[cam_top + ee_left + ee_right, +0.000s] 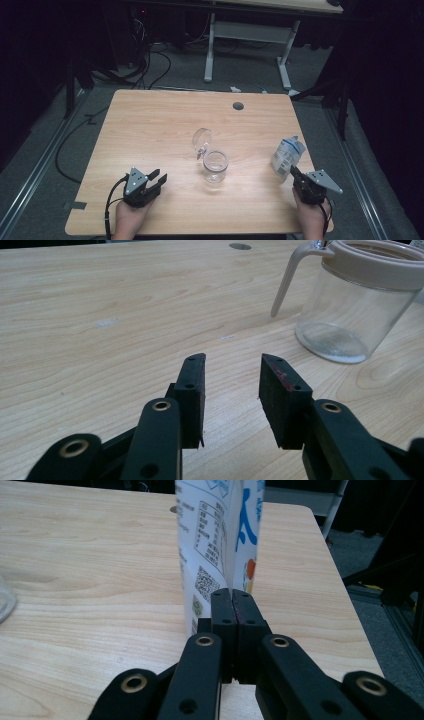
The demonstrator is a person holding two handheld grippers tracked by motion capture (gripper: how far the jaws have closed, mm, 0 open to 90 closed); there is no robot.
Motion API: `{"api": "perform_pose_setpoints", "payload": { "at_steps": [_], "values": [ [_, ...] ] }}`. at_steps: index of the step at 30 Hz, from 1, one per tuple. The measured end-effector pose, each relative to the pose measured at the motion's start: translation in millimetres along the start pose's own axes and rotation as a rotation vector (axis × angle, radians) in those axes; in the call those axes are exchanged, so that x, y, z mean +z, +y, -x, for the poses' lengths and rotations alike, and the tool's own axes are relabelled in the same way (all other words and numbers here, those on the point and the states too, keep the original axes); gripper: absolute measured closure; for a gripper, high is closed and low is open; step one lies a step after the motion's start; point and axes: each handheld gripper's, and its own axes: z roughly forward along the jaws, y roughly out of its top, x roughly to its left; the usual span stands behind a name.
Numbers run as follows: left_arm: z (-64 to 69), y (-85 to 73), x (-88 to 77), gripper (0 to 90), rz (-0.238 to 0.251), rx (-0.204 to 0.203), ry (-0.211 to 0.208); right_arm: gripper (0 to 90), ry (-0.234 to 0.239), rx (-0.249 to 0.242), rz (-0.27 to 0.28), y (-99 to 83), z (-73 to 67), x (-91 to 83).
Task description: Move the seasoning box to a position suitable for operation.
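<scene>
A clear glass jar (pixel 215 166) stands at the table's middle, its hinged lid (pixel 202 140) swung up and back. In the left gripper view the jar (pixel 357 310) is ahead to the right. My left gripper (pixel 159 179) rests near the front left edge, pointing at the jar; its jaws (pixel 232 365) are open with nothing between them. A white and blue printed bag (pixel 287 154) stands near the right edge. My right gripper (pixel 293 170) is at the bag's near side. Its pads are pressed together on the bag's (pixel 220 535) thin edge at my right gripper (pixel 232 595).
A dark round cable hole (pixel 238 106) sits near the table's (pixel 150 125) far edge. Beyond it, a white desk frame (pixel 285 60) and cables (pixel 150 65) lie on the grey floor. The table's right edge is close to the bag.
</scene>
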Motion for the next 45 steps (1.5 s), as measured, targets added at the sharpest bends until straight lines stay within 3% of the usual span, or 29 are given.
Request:
{"api": "perform_pose_setpoints", "payload": {
  "at_steps": [4,6,16,29,34,42,45],
  "values": [
    [0.9,0.7,1.5,63.3,-0.002,0.010,0.002,83.3,0.019,0.020,0.004,-0.8,2.3,-2.1],
    [1.1,0.6,1.7,63.2,-0.005,0.012,0.002,71.3,0.035,0.033,0.015,0.1,3.6,-2.4],
    [-0.2,-3.1,-1.5,59.7,-0.017,0.012,0.010,58.0,0.041,0.038,0.028,8.6,3.6,5.0],
    [-6.8,-5.3,-7.1,59.0,-0.011,-0.010,0.058,60.7,0.059,0.056,0.063,13.3,10.6,5.6],
    [-6.8,-4.9,-9.6,59.3,-0.005,-0.007,0.053,66.2,0.059,0.043,0.071,13.6,9.2,6.2],
    [-11.5,-3.0,-15.7,58.8,-0.002,0.018,0.057,66.1,0.072,0.042,0.067,13.3,5.3,10.8],
    [-14.9,-3.3,-15.8,58.6,-0.003,0.008,0.047,66.1,0.071,0.045,0.050,11.7,4.5,13.6]
  ]
}}
